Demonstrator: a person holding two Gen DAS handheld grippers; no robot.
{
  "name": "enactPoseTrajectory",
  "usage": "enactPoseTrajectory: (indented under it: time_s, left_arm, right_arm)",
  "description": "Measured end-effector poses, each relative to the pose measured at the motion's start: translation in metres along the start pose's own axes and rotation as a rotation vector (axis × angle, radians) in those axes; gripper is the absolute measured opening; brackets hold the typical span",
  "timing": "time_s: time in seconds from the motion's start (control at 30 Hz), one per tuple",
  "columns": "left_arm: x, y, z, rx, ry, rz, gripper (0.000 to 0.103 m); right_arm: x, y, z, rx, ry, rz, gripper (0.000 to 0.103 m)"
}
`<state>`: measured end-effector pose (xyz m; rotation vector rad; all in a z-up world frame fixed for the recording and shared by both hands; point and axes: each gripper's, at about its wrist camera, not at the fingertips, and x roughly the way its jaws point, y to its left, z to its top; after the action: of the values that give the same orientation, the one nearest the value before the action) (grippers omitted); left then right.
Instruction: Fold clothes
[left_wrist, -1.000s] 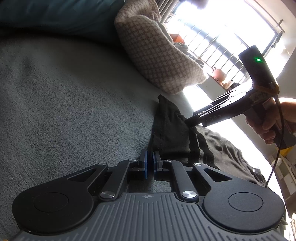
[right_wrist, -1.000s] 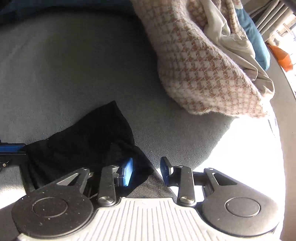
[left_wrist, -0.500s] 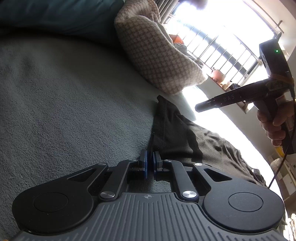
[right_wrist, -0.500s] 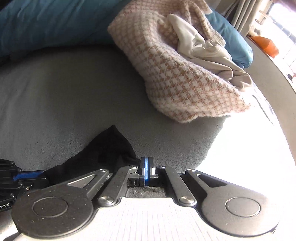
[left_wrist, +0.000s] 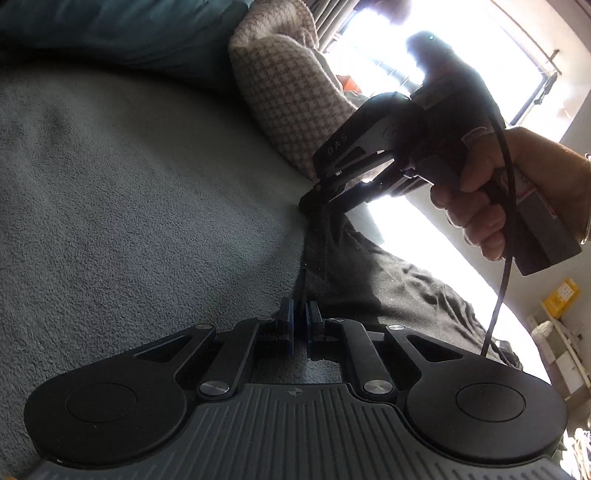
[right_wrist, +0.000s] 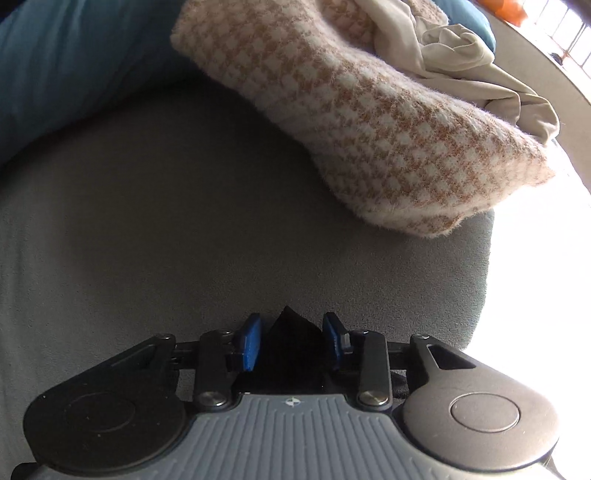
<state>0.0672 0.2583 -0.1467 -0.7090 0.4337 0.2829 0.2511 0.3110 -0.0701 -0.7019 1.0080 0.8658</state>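
Observation:
A black garment (left_wrist: 369, 273) lies spread on the grey bed cover (left_wrist: 147, 206), running away to the right. My left gripper (left_wrist: 300, 321) is shut on the garment's near edge, low on the cover. A hand (left_wrist: 480, 192) holds my right gripper (left_wrist: 312, 197) at the garment's far corner. In the right wrist view the right gripper (right_wrist: 291, 341) stands open, its blue pads (right_wrist: 251, 343) on either side of the black corner (right_wrist: 288, 365) without pressing it.
A beige houndstooth knit (right_wrist: 369, 118) with a cream cloth (right_wrist: 461, 55) on it lies just beyond the right gripper. Teal bedding (right_wrist: 74, 55) lines the back. The bed's edge (right_wrist: 484, 258) drops off at the right, under a bright window (left_wrist: 461, 44).
The right gripper came down from above the bed to the garment's far corner. It was shut half a second ago and now stands open around that corner. The left gripper has not moved.

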Motion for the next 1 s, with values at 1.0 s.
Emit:
enactPoseTrajectory:
  time_s: [1.0]
  left_arm:
    - [-0.004,0.015,0.018,-0.083,0.028,-0.001,0.002]
  right_arm:
    - [-0.094,-0.125,-0.101,0.393,-0.274,0.189,0.018]
